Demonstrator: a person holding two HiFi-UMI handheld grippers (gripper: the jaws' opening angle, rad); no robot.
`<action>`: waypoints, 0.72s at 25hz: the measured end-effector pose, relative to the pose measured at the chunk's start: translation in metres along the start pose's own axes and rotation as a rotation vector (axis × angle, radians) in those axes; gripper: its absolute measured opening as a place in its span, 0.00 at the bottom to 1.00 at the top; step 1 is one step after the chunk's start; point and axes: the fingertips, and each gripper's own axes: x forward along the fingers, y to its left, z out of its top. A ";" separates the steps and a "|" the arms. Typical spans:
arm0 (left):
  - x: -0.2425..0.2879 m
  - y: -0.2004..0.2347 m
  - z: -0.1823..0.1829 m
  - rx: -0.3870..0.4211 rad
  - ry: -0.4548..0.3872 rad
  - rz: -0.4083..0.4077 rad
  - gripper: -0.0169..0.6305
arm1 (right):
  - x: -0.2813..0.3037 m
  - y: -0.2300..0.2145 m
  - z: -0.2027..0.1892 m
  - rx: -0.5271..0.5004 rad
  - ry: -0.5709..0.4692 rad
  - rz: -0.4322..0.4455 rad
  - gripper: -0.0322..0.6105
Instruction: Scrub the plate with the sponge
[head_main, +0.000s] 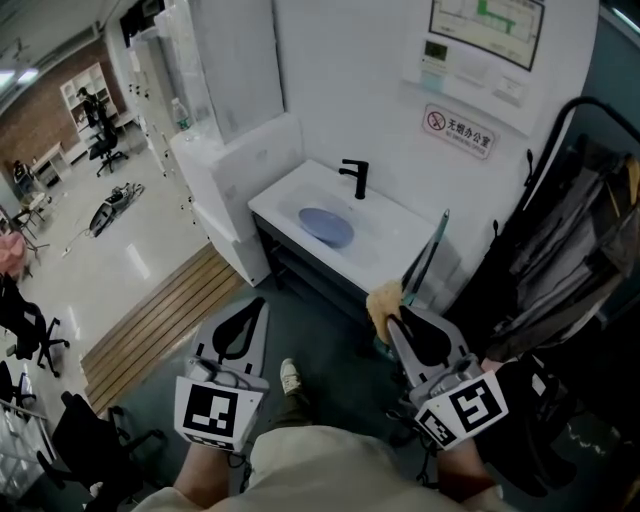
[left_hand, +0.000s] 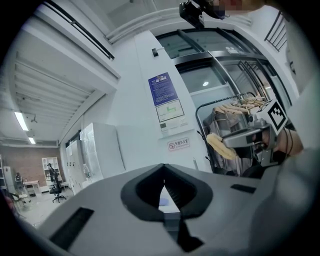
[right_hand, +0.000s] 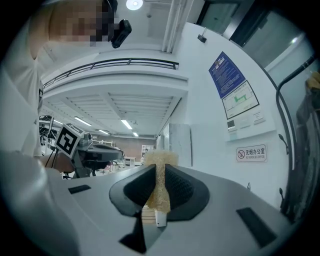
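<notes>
A pale blue plate (head_main: 326, 227) lies in the white sink (head_main: 385, 232), below the black faucet (head_main: 355, 178). Both grippers are held low in front of the sink unit, well short of the plate. My left gripper (head_main: 257, 304) points toward the counter's near left corner; in its own view the jaws (left_hand: 164, 170) are shut with nothing between them. My right gripper (head_main: 393, 316) is shut on a yellow sponge (head_main: 384, 301), which stands pinched upright between the pads (right_hand: 159, 186). The sponge (left_hand: 219, 145) also shows in the left gripper view.
A rack of hanging clothes (head_main: 575, 240) stands close on the right. A green-handled tool (head_main: 432, 252) leans against the sink unit. A white cabinet (head_main: 235, 185) flanks the sink on the left, with a wooden slatted floor strip (head_main: 160, 320) before it. My shoe (head_main: 290, 376) is between the grippers.
</notes>
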 end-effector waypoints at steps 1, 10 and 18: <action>0.003 0.001 -0.003 0.004 -0.003 0.000 0.04 | 0.003 -0.001 -0.003 -0.002 0.000 0.001 0.15; 0.049 0.029 -0.033 0.010 0.006 -0.015 0.04 | 0.055 -0.015 -0.035 -0.005 0.038 0.023 0.15; 0.121 0.076 -0.049 0.017 0.039 -0.058 0.04 | 0.124 -0.053 -0.044 -0.003 0.087 -0.003 0.16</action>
